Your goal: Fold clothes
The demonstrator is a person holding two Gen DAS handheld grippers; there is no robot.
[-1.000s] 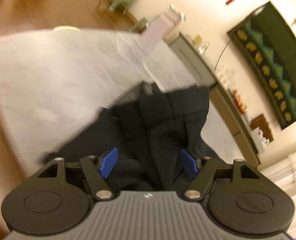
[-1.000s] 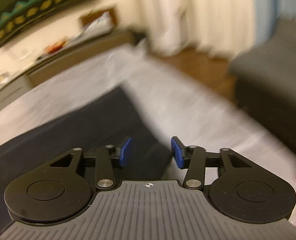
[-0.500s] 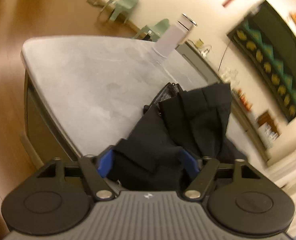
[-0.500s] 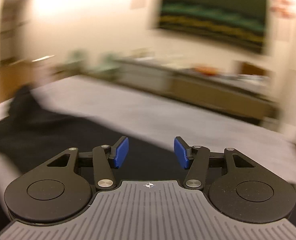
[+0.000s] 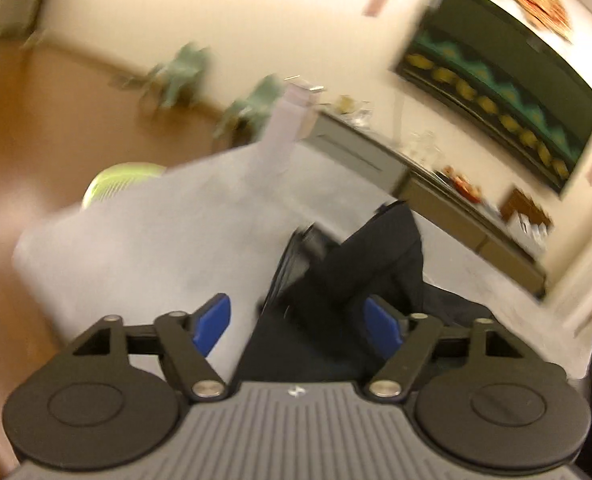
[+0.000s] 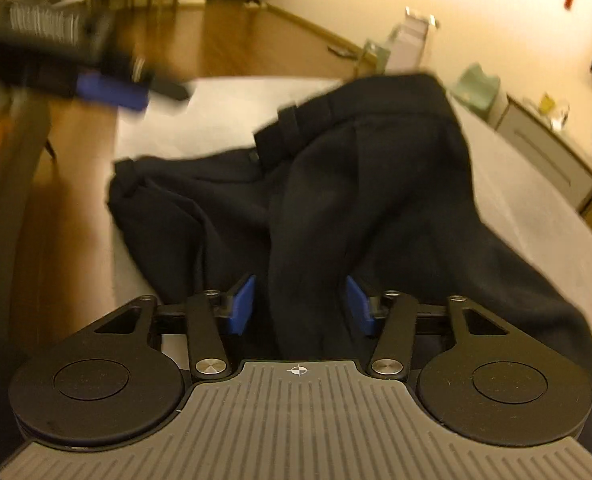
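Your left gripper [image 5: 298,322] has its jaws wide, holding nothing. The black trousers [image 6: 336,184] sit bunched on the bench [image 6: 223,100]. Right gripper [image 6: 300,304] is wide too, straddling a ridge of cloth. Flatten them before creasing.

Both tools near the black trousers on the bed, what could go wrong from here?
1. The black trousers lie bunched, waistband twisted; folding now may lock creases in.
2. One edge sits at the edge of the grey bed sheet; a pull could drag it off.
3. The open right tool straddles a thick ridge, risking grabbing extra layers.
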